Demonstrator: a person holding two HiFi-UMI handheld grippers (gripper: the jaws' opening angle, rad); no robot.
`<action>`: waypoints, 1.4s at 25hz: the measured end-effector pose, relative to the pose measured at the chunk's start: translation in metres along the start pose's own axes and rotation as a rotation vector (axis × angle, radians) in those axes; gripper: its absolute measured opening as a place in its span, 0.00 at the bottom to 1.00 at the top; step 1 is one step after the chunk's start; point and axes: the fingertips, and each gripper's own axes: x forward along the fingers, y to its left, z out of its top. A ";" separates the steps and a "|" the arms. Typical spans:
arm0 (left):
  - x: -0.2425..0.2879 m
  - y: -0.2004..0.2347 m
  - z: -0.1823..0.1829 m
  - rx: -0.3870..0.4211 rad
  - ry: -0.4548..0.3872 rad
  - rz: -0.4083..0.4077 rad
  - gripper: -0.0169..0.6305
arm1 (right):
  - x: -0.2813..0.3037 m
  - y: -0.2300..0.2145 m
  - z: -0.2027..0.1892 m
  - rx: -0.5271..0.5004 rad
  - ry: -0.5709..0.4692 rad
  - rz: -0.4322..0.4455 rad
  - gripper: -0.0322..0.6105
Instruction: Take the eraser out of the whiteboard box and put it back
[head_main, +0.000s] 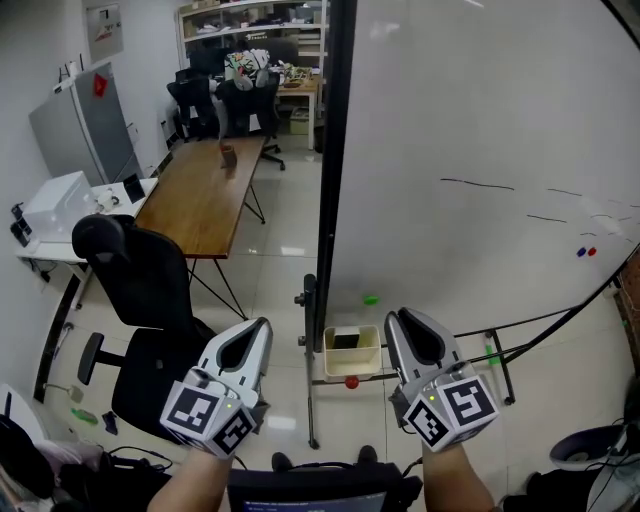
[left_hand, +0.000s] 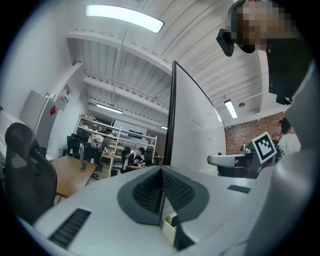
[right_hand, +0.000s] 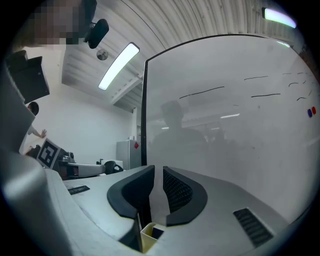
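Note:
The cream whiteboard box (head_main: 351, 352) hangs on the stand's low rail under the whiteboard. A dark eraser (head_main: 347, 341) lies inside it. My left gripper (head_main: 263, 324) is held low, to the left of the box, and its pads meet with nothing in them. On the other side of the box my right gripper (head_main: 391, 318) shows a narrow gap between its pads, which are empty. The right gripper view has the box (right_hand: 148, 235) just below the right gripper (right_hand: 157, 172), with the eraser's dark end (right_hand: 156, 233) showing. In the left gripper view the box (left_hand: 170, 225) sits under the left gripper (left_hand: 161, 171).
The whiteboard (head_main: 480, 150) stands on a black frame (head_main: 335, 150), with faint pen lines and red and blue magnets (head_main: 586, 252). A red ball (head_main: 351, 381) hangs under the box. A green marker (head_main: 492, 352) sits on the rail. A black office chair (head_main: 140, 290) and a wooden table (head_main: 205, 190) are at the left.

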 end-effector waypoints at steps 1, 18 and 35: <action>0.001 0.002 -0.001 0.002 -0.001 0.007 0.08 | 0.004 0.001 -0.004 0.004 0.009 0.001 0.19; 0.017 0.040 -0.063 -0.052 0.099 0.117 0.08 | 0.051 -0.007 -0.122 0.045 0.268 -0.032 0.37; 0.023 0.064 -0.155 -0.099 0.240 0.115 0.08 | 0.075 -0.009 -0.211 0.089 0.458 -0.116 0.51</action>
